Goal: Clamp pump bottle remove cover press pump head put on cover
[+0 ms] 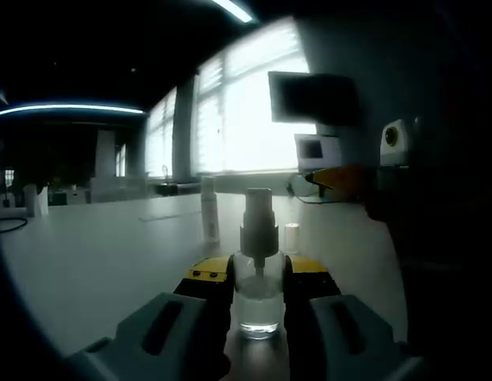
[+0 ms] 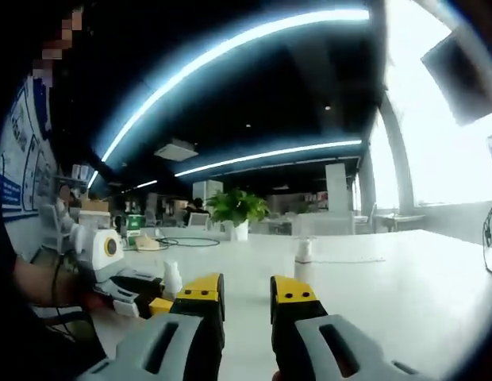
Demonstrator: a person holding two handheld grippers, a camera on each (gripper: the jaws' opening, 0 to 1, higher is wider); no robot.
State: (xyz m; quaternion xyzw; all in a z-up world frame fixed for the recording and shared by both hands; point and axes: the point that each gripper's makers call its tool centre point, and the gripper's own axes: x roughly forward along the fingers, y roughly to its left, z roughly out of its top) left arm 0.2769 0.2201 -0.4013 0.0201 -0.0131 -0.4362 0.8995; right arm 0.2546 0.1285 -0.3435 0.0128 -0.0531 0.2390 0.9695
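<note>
I'm seeing the left gripper view sitting low over the counter (image 1: 87, 262), facing the windows (image 1: 246, 111), close up; the right gripper view is facing across the same counter toward the plant (image 2: 238, 208).

Small clear pump bottle (image 1: 258, 305), glossy transparent plastic with a smooth grey-white pump head (image 1: 258, 218); matt grey plastic left gripper (image 1: 258, 305) with yellow-and-black tips; smooth white table top (image 1: 103, 254) with a soft sheen; matching matt right gripper (image 2: 246, 305)
</note>
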